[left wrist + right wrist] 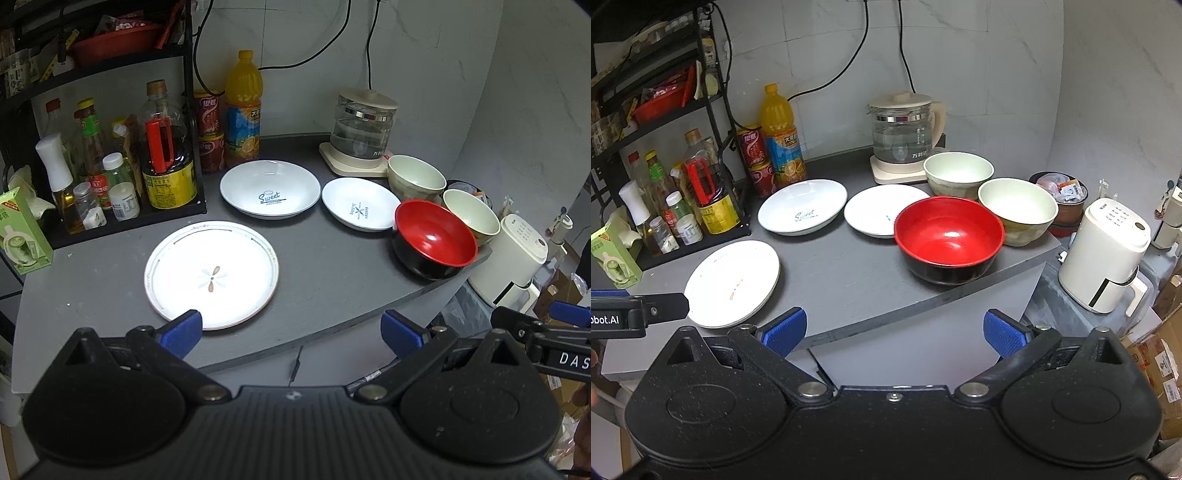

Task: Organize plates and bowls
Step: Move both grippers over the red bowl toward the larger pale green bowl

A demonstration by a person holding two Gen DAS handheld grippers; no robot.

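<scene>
On the grey counter (325, 280) lie a flat white plate with a leaf motif (211, 275) (733, 282), a deep white "Sweet" plate (269, 188) (802, 206) and a smaller white plate (360, 204) (879, 210). A red-and-black bowl (434, 238) (948, 236) sits near the counter's right front edge. Two pale green bowls (415, 177) (471, 216) (958, 171) (1017, 208) stand behind it. My left gripper (291, 332) is open and empty at the front edge, by the flat plate. My right gripper (895, 332) is open and empty, before the red bowl.
A black rack of sauce bottles (110, 166) stands at the left, with a green carton (22, 236) beside it. An orange juice bottle (243, 107), red cans (210, 147) and a glass kettle (364, 129) stand at the back. A white appliance (1104, 254) sits right of the counter.
</scene>
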